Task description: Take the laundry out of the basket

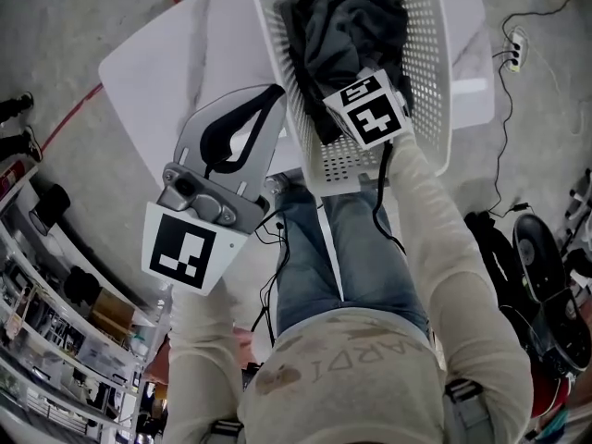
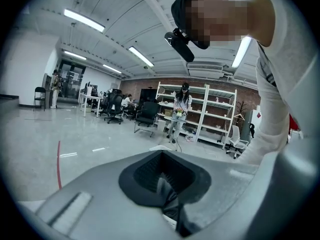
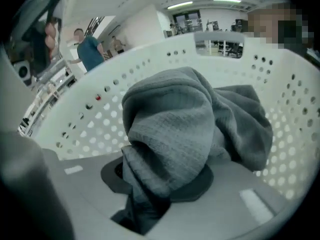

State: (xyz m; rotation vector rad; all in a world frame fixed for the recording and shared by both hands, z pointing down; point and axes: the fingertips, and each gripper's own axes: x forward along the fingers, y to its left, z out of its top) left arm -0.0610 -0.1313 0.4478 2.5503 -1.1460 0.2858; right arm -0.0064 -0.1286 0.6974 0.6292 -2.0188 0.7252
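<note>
Step in hand: grab laundry. Right tongs (image 3: 162, 181) pinch dark grey knit cloth (image 3: 175, 129). Cloth sits inside white plastic basket with holes (image 1: 430, 81) on white counter (image 1: 176, 54). Left tongs (image 2: 162, 156) closed, empty, beside basket. Next, likely: lift cloth up over basket rim, keep pinch tight.

Right gripper (image 3: 162, 181) clamped, pointing down; left gripper (image 1: 274, 96) closed

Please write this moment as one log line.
right tool: shut on grey garment in laundry basket | left tool: shut, empty
</note>
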